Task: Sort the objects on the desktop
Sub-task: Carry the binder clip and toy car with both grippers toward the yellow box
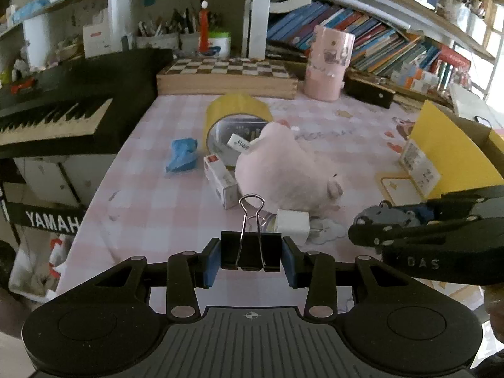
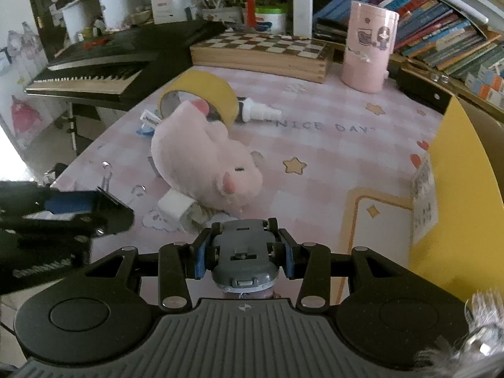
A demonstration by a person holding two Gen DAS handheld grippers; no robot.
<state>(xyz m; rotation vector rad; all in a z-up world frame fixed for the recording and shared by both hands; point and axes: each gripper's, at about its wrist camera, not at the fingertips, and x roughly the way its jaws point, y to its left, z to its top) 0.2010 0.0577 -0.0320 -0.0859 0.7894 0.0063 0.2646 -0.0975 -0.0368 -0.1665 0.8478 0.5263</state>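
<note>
Black metal binder clip (image 1: 251, 249) sits pinched in the left tongs (image 1: 251, 263), grey plastic toy car (image 2: 244, 256) in the right tongs (image 2: 244, 260); carry both level toward the yellow cardboard box (image 2: 463, 195) at three o'clock, keeping clear of the pink plush toy (image 2: 201, 157) on the counter (image 2: 330, 157).

The left gripper (image 1: 251, 260) points toward 12 o'clock in its own view, blue pads (image 1: 211, 263) pinched against a black binder clip (image 1: 251, 250) — level, held low. The right gripper (image 2: 242, 250) likewise aims at 12 o'clock, fingers closed on a grey toy car (image 2: 242, 252) — appearing at 3 o'clock in the left view.
</note>
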